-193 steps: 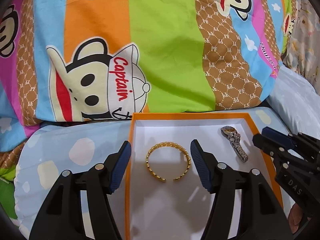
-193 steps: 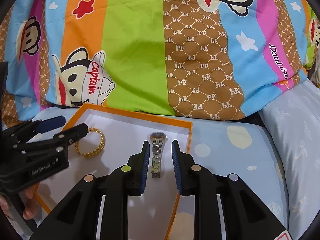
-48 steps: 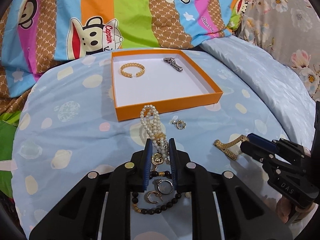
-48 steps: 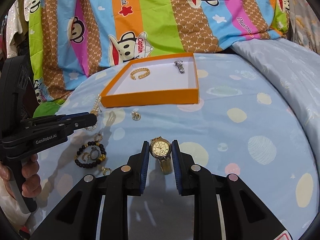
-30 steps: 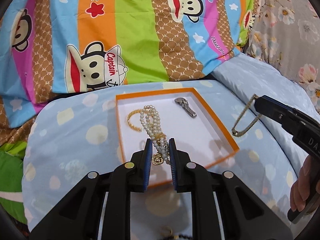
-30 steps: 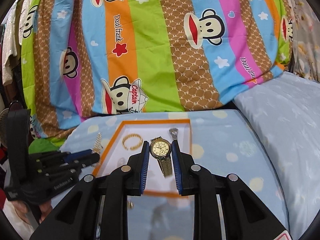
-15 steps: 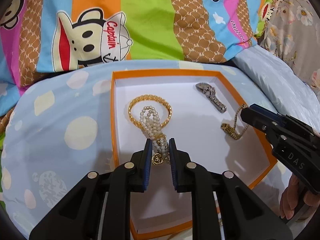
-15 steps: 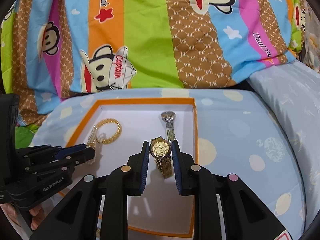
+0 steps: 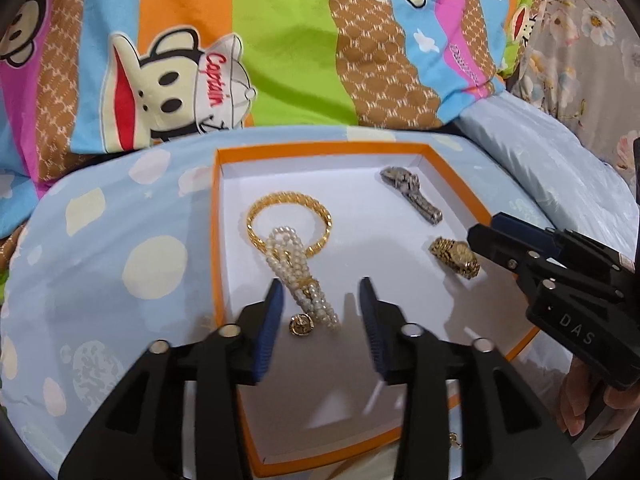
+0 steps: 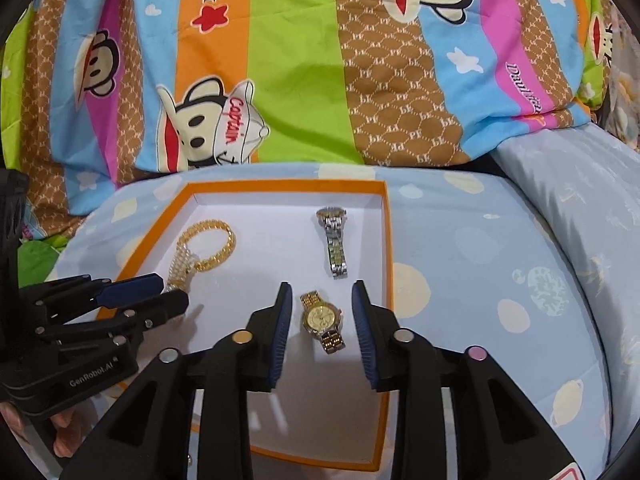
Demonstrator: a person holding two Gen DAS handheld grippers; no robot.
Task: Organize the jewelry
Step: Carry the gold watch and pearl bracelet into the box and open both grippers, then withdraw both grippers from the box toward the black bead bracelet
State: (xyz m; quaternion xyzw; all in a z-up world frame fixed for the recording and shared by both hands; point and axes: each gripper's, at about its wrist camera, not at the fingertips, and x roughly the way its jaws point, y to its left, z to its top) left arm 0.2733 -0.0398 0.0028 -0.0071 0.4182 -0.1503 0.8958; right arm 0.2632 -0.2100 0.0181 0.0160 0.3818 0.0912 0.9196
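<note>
An orange box with a white floor lies on the bed; it also shows in the right wrist view. In it lie a gold bangle, a silver watch, a pearl necklace with a gold pendant, and a gold watch. My left gripper is open, its fingers on either side of the necklace's near end. My right gripper is open around the gold watch, which lies flat on the box floor. The silver watch and bangle lie beyond.
A striped cartoon-monkey quilt is bunched behind the box. The bed sheet is light blue with pale spots. A pale blue pillow lies at the right. A small gold piece lies on the sheet by the box's near edge.
Both grippers have opened. The pearl necklace now lies on the box floor over the bangle, and the gold watch lies flat in the box below the silver watch.
</note>
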